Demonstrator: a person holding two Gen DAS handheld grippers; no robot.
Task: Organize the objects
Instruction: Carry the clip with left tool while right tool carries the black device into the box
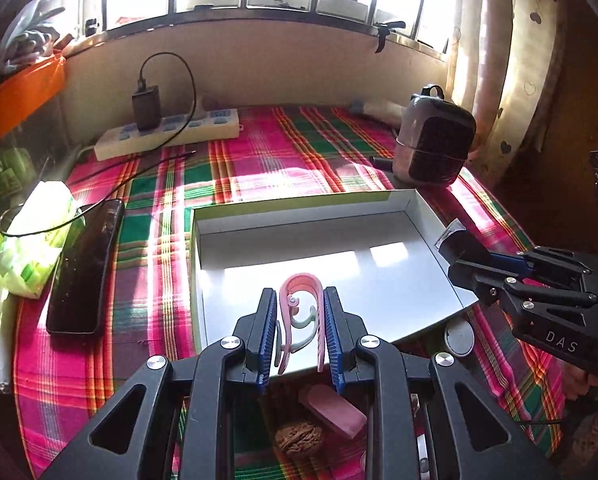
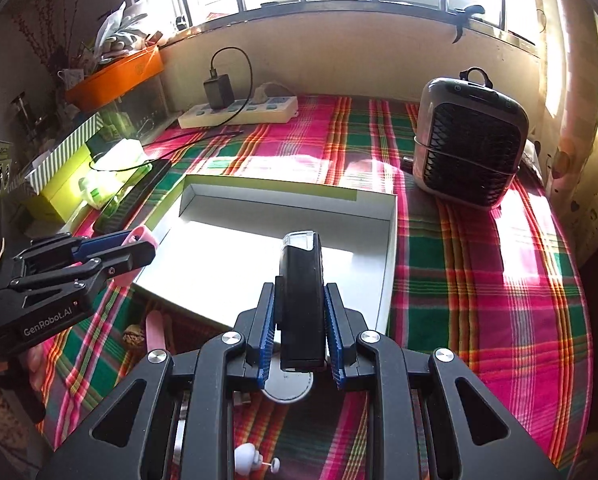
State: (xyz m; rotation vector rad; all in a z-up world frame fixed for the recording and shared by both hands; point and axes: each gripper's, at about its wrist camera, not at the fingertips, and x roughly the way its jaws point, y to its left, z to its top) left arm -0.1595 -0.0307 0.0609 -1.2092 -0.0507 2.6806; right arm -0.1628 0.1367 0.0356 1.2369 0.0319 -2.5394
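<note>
Left tool [image 1: 299, 320] is gripping a pink curved plastic hair claw clip [image 1: 302, 312] over the near edge of the shallow white cardboard box [image 1: 379, 292] on the plaid-covered desk [image 2: 479, 280], while the right tool [image 2: 300, 320] is clamping a black rectangular gadget with a clear cap [image 2: 301, 292] over the box's near right part; the clip is springy and thinly held, so it could be twisting free and dropping short beside the pink eraser block [image 1: 333, 410] and walnut [image 1: 299, 438], and both tools releasing close together are risking a bump
</note>
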